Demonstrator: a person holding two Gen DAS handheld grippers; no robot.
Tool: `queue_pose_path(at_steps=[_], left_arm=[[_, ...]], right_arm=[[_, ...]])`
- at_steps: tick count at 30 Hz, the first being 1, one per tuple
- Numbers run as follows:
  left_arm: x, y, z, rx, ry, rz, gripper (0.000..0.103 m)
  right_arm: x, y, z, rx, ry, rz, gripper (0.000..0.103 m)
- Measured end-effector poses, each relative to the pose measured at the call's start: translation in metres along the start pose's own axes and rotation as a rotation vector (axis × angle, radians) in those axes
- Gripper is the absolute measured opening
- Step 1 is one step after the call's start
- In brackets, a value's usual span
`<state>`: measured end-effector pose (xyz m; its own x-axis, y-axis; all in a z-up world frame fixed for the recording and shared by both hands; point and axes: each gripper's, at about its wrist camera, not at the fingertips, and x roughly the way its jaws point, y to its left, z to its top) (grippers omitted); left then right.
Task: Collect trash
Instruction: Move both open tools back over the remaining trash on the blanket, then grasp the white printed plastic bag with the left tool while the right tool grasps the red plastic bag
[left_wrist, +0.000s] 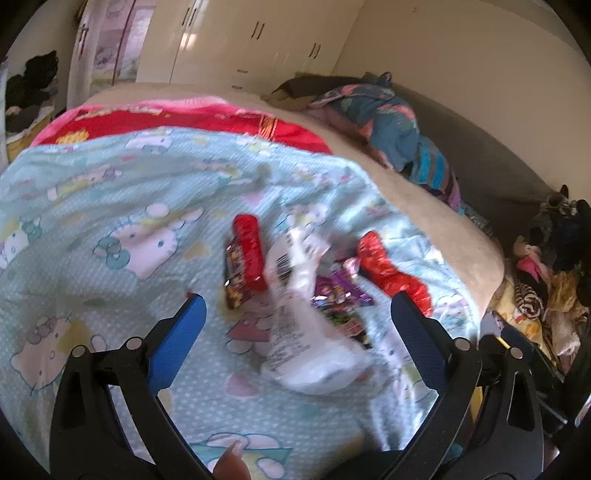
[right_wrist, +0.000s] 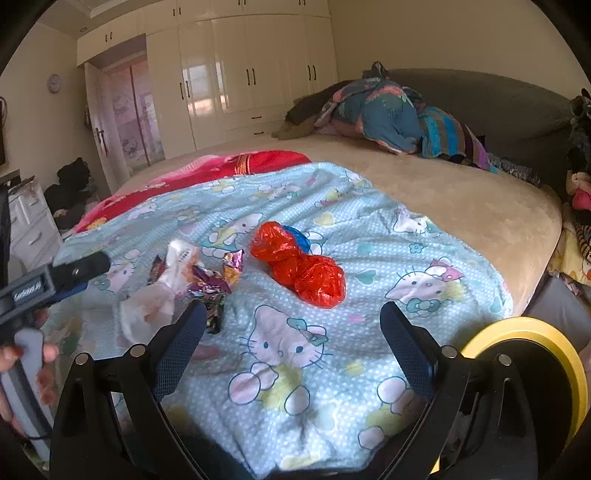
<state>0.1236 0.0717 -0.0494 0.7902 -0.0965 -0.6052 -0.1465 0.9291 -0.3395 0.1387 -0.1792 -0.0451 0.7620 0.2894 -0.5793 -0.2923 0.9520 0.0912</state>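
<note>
Ahead of the right gripper, the crumpled red bag is thin, glossy plastic film. Left of it the foil wrappers shine like metal, and the white packet looks like soft matt plastic. The blue blanket under the claw is matt, dotted cloth. Beyond, the wardrobe doors are smooth and glossy.

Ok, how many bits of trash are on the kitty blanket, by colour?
Red: 2, a crumpled red plastic bag and a red snack packet.
White: 1, a white plastic wrapper with a barcode.
Blue: 1, a blue plastic scrap behind the red bag.
Purple: at least 1, shiny purple foil wrappers, bunched together.
Total: at least 5.
</note>
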Motion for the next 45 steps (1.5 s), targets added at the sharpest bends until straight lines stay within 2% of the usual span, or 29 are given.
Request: queue_pose_path(at_steps=[6, 15, 22, 29, 32, 34, 37, 41, 42, 45], left_arm=[[0.018, 0.014, -0.010, -0.041, 0.069, 0.001, 0.092], [0.038, 0.013, -0.025, -0.096, 0.172, -0.086, 0.092], [0.048, 0.010, -0.030, -0.100, 0.202, -0.105, 0.092], [0.056, 0.010, -0.034, -0.107, 0.228, -0.123, 0.092], [0.061, 0.013, -0.035, -0.122, 0.245, -0.135, 0.092], [0.064, 0.014, -0.037, -0.132, 0.258, -0.141, 0.092], [0.065, 0.015, -0.038, -0.137, 0.261, -0.151, 0.091], [0.065, 0.015, -0.039, -0.143, 0.263, -0.163, 0.081], [0.065, 0.014, -0.039, -0.142, 0.265, -0.169, 0.075], [0.064, 0.013, -0.039, -0.137, 0.264, -0.167, 0.071]], right_arm=[[0.027, -0.008, 0.001, 0.014, 0.033, -0.022, 0.092], [0.068, -0.026, 0.003, 0.057, 0.079, -0.064, 0.092], [0.103, -0.040, 0.008, 0.114, 0.128, -0.055, 0.091], [0.129, -0.039, 0.010, 0.138, 0.177, -0.008, 0.075], [0.136, -0.035, 0.008, 0.130, 0.198, 0.013, 0.062], [0.137, -0.033, 0.007, 0.120, 0.202, 0.018, 0.047], [0.134, -0.029, 0.003, 0.111, 0.193, 0.023, 0.032], [0.125, -0.028, -0.003, 0.124, 0.172, 0.029, 0.024], [0.123, -0.028, -0.004, 0.127, 0.167, 0.030, 0.023], [0.112, -0.027, -0.008, 0.131, 0.137, 0.024, 0.022]])
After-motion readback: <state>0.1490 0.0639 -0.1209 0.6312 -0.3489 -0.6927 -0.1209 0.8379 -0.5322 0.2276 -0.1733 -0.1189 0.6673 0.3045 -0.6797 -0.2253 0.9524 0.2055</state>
